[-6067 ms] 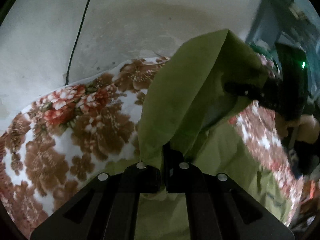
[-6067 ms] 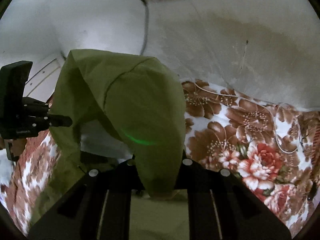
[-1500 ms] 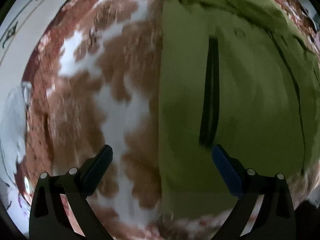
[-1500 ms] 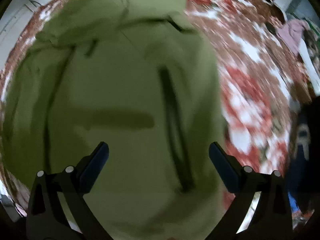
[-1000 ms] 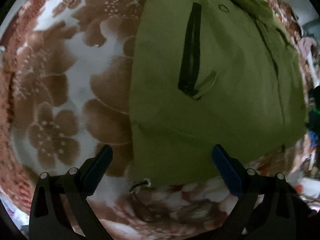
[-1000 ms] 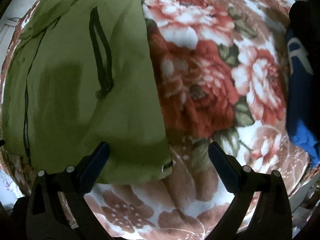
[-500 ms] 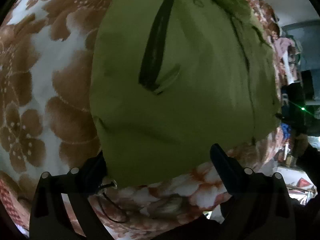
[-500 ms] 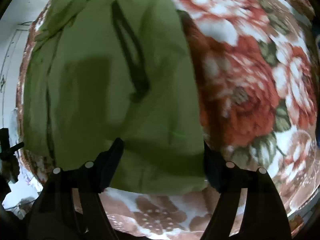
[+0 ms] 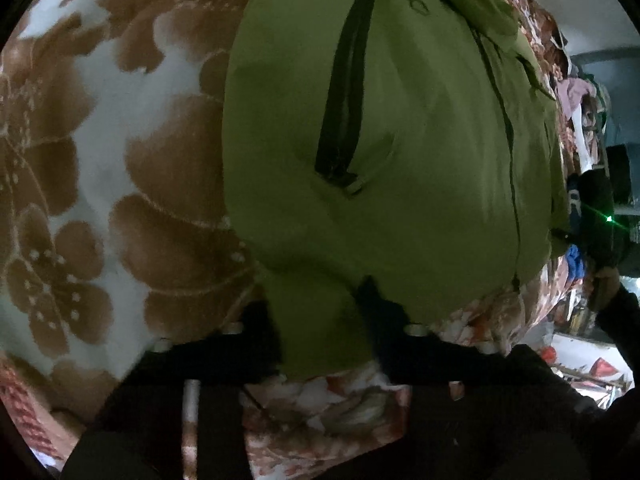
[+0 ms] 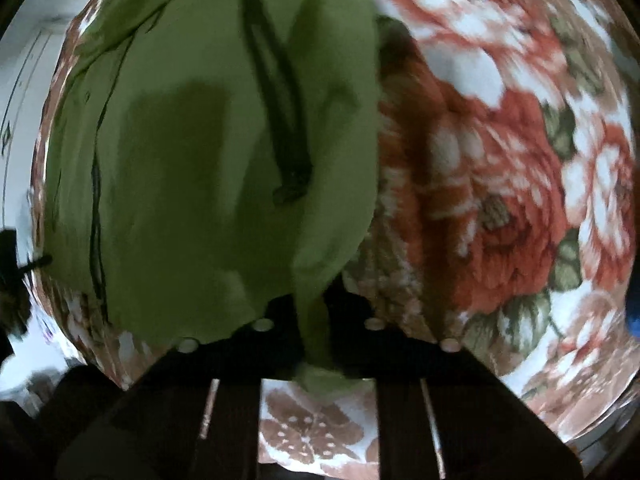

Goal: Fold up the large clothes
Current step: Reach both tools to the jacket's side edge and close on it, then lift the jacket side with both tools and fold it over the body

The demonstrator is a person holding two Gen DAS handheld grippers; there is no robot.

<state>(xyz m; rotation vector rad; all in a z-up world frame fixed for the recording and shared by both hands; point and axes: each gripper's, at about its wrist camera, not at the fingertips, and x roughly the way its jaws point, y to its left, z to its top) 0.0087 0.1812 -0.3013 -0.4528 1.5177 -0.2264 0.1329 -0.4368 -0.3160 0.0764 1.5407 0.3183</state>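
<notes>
Left wrist view: fisheye, close above bed, looks forward and down along left gripper [image 9: 320,320]; green jacket [image 9: 400,160] fills centre and right of frame, floral blanket [image 9: 100,160] left, room clutter at right edge.

Right wrist view: fisheye, equally close, along right gripper [image 10: 316,320]; jacket [image 10: 180,160] fills left and centre, blanket [image 10: 500,160] right; frame blurred.

Shared: same jacket front and hem, each view nearest opposite corner; other gripper dimly at far right of left view.

Your green jacket [image 9: 400,160] hem hides both tool tips; the right wrist view is motion-blurred, its blanket [image 10: 500,160] smeared.
</notes>
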